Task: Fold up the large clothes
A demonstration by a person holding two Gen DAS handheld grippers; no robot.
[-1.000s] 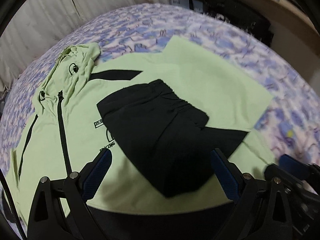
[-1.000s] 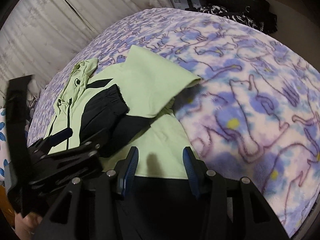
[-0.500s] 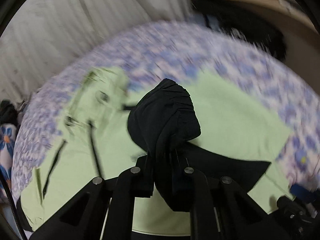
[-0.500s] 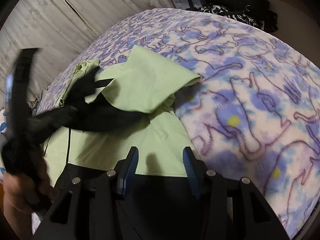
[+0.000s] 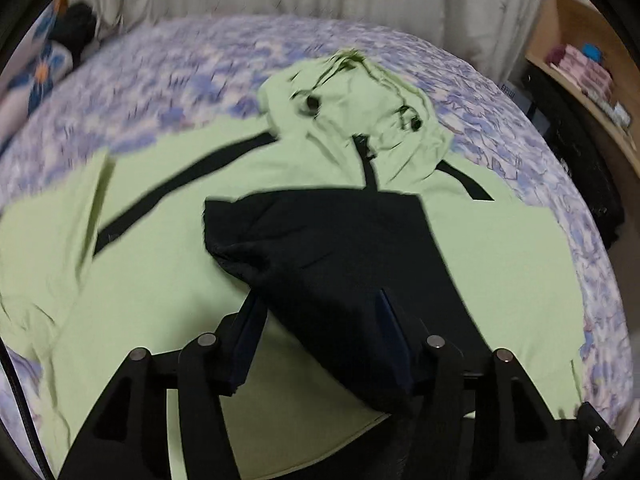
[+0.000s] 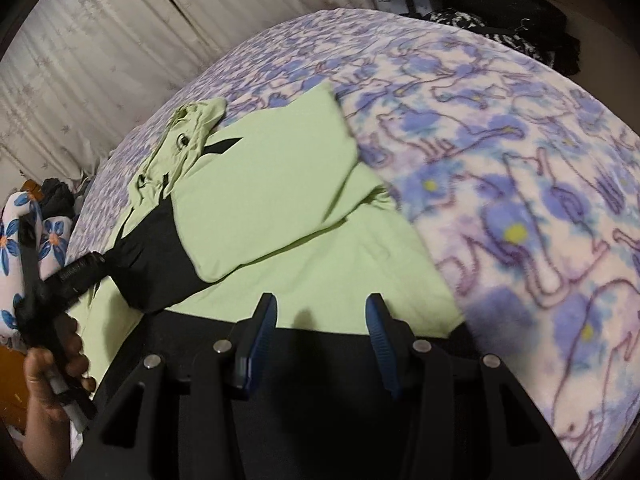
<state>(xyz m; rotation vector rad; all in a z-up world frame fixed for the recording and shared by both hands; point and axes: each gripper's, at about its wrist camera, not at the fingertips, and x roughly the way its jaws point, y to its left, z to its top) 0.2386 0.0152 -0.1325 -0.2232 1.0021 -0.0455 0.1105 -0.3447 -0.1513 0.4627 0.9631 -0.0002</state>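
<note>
The light green hooded jacket (image 5: 168,264) lies spread flat on the bed, its long axis running from the black hem band nearest the cameras to the crumpled hood (image 5: 360,108) at the far end, toward the curtain. A black zip runs down from the hood. Its black sleeve end (image 5: 340,256) is folded across the chest. The left gripper (image 5: 320,320) has just been opening its jaws; the sleeve end lies between them, and whether the pads still press it I cannot tell. The right gripper (image 6: 320,320) hovers over the hem with its jaws apart and nothing between them. A purple and blue patterned fleece blanket (image 6: 520,184) covers the bed. A pale curtain (image 6: 100,40) hangs behind, and a wooden shelf (image 5: 580,64) stands at the right.
</note>
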